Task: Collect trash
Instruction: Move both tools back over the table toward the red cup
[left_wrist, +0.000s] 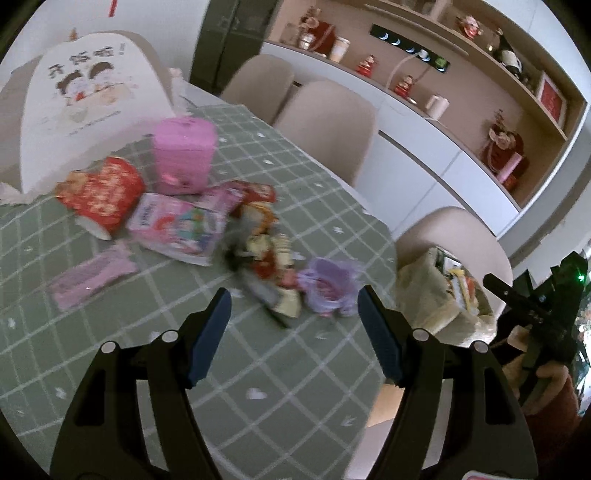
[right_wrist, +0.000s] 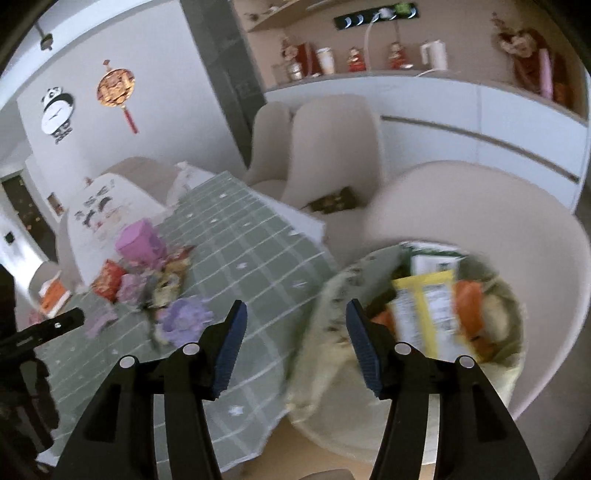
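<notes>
My left gripper (left_wrist: 293, 317) is open and empty, just above the green checked tablecloth (left_wrist: 314, 369), close in front of a purple crumpled wrapper (left_wrist: 327, 286) and a heap of mixed wrappers (left_wrist: 264, 254). Behind them lie a red paper cup (left_wrist: 101, 195) on its side, a pink printed packet (left_wrist: 177, 229), a pink box (left_wrist: 183, 155) and a flat purple wrapper (left_wrist: 90, 275). My right gripper (right_wrist: 293, 328) is open and empty, over the near rim of a pale trash bag (right_wrist: 332, 354) on a chair. The bag holds a yellow-and-white packet (right_wrist: 424, 306) and orange wrappers (right_wrist: 469, 302).
Beige chairs (left_wrist: 325, 125) line the table's far side. The chair (right_wrist: 480, 206) holding the bag stands at the table's edge. A white printed card stand (left_wrist: 85, 99) is at the table's back left. A white sideboard (left_wrist: 424, 162) with ornaments runs along the wall.
</notes>
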